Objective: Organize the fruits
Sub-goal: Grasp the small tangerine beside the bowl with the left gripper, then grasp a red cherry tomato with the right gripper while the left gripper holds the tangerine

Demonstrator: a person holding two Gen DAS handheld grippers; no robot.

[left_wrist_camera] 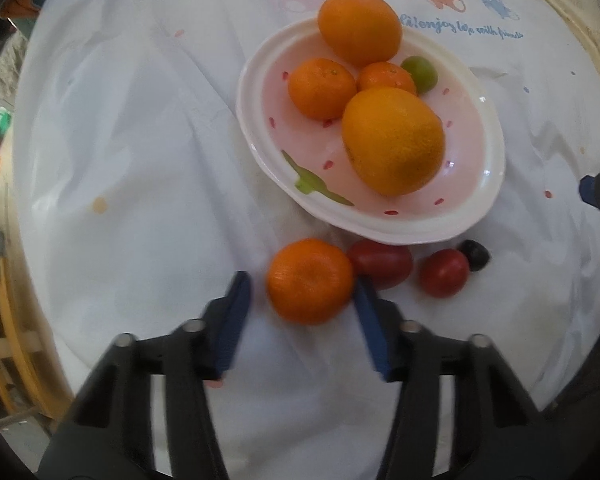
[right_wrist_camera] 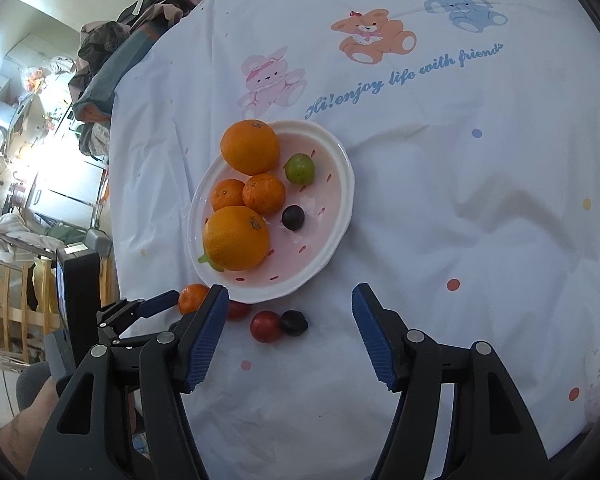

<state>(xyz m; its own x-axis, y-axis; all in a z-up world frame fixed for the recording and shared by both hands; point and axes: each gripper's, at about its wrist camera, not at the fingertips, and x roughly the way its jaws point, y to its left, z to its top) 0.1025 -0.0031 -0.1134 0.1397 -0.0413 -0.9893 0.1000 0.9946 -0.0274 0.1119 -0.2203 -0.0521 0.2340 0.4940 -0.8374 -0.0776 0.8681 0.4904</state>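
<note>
Right wrist view alone shows a dark plum [right_wrist_camera: 293, 217] inside the plate [right_wrist_camera: 342, 168]; left gripper [left_wrist_camera: 302, 284] straddles a mandarin [left_wrist_camera: 309, 281], grip unclear, right gripper [right_wrist_camera: 288, 300] apart and empty.

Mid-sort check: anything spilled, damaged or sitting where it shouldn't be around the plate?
No spills or damage. Four fruits lie on the cloth outside the plate: a mandarin between the left gripper fingers, two red fruits and a dark plum.
</note>
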